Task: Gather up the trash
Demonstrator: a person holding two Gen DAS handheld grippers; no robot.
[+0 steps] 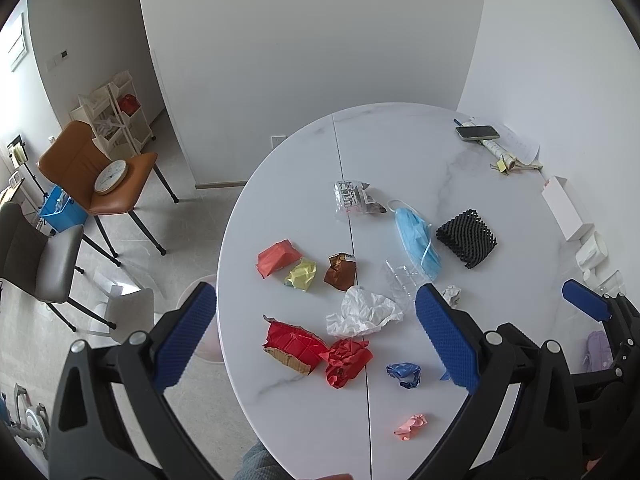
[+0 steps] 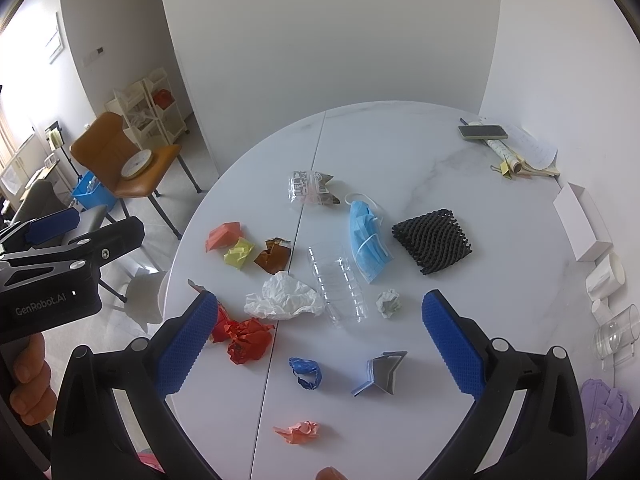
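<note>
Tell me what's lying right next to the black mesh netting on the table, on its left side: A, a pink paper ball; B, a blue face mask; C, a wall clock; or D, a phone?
B: the blue face mask lies just left of the black mesh netting, while the phone sits far back on the table and the wall clock rests on a chair.

Bright even daylight from window far left, soft shadows, sharp focus, strong fisheye warp w/ dark corners
</note>
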